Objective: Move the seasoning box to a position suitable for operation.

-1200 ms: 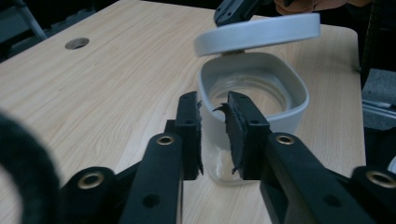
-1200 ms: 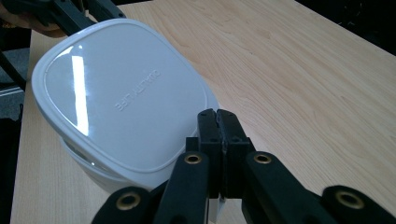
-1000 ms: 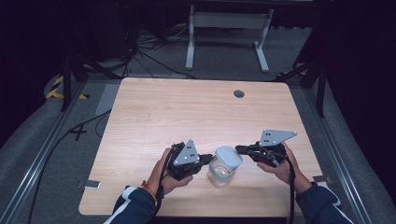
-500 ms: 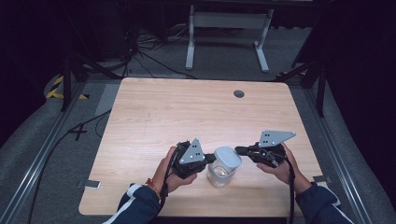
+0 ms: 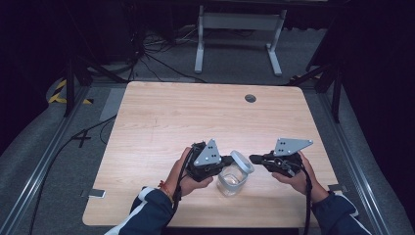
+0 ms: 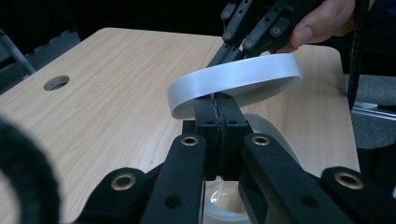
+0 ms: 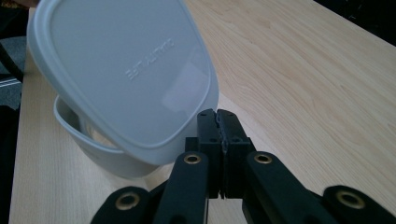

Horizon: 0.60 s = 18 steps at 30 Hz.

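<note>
A clear plastic container (image 5: 231,182) stands near the table's front edge between my two grippers. Its pale grey lid (image 5: 242,161) is tilted up off it. My left gripper (image 5: 225,161) is shut on the container's near rim; in the left gripper view the jaws (image 6: 217,105) meet just under the raised lid (image 6: 243,77). My right gripper (image 5: 255,158) is shut on the lid's edge. In the right gripper view the lid (image 7: 126,70) leans over the container (image 7: 102,154), and the jaws (image 7: 218,116) pinch its lower corner. The right gripper (image 6: 229,46) also grips the lid's far side in the left gripper view.
The light wooden table (image 5: 195,122) has a round cable hole (image 5: 250,98) near its far edge. A white frame (image 5: 235,29) stands on the floor beyond it. Cables (image 5: 73,142) lie on the floor to the left.
The lid has tipped up off the container, raised by the right gripper. The left gripper has shifted slightly right and stays on the container.
</note>
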Available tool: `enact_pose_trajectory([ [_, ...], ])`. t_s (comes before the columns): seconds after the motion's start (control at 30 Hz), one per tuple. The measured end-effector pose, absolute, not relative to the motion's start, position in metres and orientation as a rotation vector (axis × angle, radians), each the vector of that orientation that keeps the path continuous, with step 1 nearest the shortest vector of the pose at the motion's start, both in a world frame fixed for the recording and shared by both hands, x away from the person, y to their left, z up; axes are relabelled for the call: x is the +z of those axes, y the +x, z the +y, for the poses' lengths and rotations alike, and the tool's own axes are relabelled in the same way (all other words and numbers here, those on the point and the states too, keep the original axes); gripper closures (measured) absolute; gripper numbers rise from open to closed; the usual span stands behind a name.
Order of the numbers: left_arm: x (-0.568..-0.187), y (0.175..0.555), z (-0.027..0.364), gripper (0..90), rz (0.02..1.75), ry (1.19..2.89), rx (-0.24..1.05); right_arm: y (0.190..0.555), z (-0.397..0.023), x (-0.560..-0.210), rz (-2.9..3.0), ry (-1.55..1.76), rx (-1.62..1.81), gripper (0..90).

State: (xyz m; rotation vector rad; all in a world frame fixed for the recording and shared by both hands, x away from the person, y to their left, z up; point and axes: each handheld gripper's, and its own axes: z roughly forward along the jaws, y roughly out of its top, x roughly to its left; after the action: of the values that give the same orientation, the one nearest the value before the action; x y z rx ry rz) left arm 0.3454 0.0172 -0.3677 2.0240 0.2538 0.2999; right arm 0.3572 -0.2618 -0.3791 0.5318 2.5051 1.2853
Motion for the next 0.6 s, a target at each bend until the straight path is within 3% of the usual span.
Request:
enact_pose_trajectory([
  [0.6,-0.36,0.367,-0.006,87.4,0.227,2.04,0.283,0.348,-0.296,-0.385,2.49,0.592,1.22,89.3],
])
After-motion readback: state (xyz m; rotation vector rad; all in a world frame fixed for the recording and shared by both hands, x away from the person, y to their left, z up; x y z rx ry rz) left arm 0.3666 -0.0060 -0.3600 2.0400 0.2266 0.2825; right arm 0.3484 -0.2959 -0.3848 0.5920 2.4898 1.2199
